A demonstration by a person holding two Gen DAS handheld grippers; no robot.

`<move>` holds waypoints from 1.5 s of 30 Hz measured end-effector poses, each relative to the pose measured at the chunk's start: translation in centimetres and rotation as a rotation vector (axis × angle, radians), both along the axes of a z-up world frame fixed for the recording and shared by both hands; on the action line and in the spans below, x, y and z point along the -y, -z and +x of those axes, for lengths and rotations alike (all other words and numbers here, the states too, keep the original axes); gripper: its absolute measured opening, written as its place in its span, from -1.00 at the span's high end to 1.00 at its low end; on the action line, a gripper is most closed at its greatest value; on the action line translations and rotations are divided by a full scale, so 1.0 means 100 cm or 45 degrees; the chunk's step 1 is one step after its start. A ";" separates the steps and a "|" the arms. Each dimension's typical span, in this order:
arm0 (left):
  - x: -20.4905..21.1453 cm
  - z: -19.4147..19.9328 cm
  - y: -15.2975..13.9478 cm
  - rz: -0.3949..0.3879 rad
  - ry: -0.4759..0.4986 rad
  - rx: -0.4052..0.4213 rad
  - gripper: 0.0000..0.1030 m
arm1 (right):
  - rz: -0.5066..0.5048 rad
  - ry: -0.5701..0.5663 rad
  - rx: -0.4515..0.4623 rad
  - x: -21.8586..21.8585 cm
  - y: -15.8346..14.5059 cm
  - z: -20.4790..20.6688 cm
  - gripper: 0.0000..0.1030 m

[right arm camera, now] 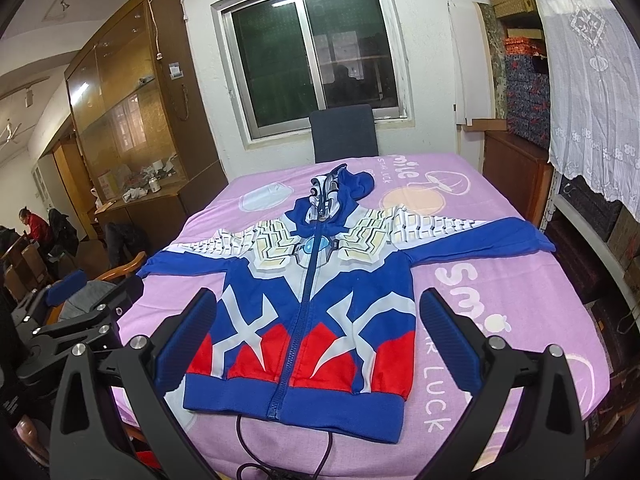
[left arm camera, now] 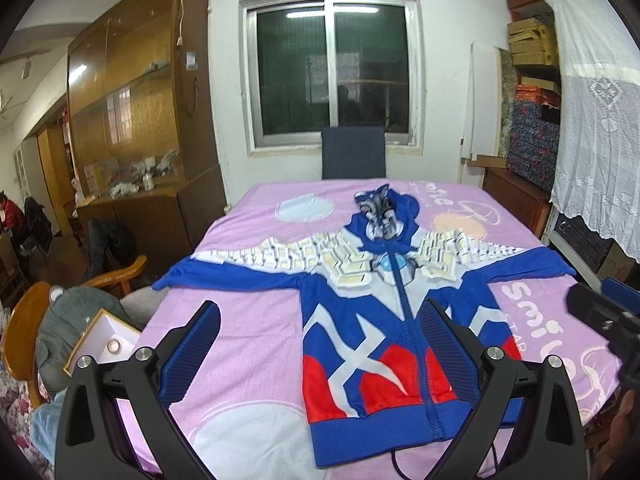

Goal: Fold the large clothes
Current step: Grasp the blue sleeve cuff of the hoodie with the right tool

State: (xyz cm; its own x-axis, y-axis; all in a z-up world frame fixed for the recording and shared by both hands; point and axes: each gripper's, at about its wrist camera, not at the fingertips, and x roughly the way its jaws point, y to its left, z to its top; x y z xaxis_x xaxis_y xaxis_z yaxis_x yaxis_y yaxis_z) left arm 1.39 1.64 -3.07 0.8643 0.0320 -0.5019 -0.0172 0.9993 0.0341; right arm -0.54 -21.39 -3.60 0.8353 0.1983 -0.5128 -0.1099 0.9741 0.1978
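Room: dark sliding window (left arm camera: 332, 68), brown glass-fronted cabinet (left arm camera: 132, 120) beyond both grippers.
Surface: pink printed bedsheet (right arm camera: 520, 300).
Garment: blue-red-white zip hoodie (right arm camera: 304, 300), flat ahead.
Left gripper (left arm camera: 320, 344): spread, empty.
Right gripper (right arm camera: 316, 336): spread, empty.

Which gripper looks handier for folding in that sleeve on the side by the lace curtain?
Probably the right gripper. It hangs open over the hoodie, with that sleeve on its side. The left gripper, also open, sits nearer the other sleeve.
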 end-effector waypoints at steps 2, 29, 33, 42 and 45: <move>-0.008 0.009 0.008 -0.008 -0.022 -0.035 -0.93 | 0.019 0.013 -0.015 0.003 0.005 0.004 -0.92; 0.046 0.209 0.111 0.112 0.059 -0.397 -0.93 | 0.898 0.509 -0.283 0.279 0.130 0.139 -0.86; 0.050 0.229 0.135 0.144 0.023 -0.440 -0.93 | 0.900 0.530 -0.302 0.290 0.142 0.172 -0.44; 0.020 0.246 0.168 -0.071 0.020 -0.558 -0.93 | 0.860 0.747 -0.342 0.310 0.168 0.220 -0.33; 0.024 0.247 0.169 -0.049 0.018 -0.555 -0.93 | 0.859 0.790 -0.325 0.317 0.169 0.229 -0.34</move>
State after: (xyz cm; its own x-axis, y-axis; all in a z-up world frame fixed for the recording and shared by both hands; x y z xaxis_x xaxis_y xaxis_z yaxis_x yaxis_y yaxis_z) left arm 26.10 -0.77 -19.99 0.5715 -0.0040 -0.8206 0.0042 1.0000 -0.0019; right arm 22.36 -53.13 -20.49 0.7697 0.0775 -0.6337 0.5130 0.5159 0.6861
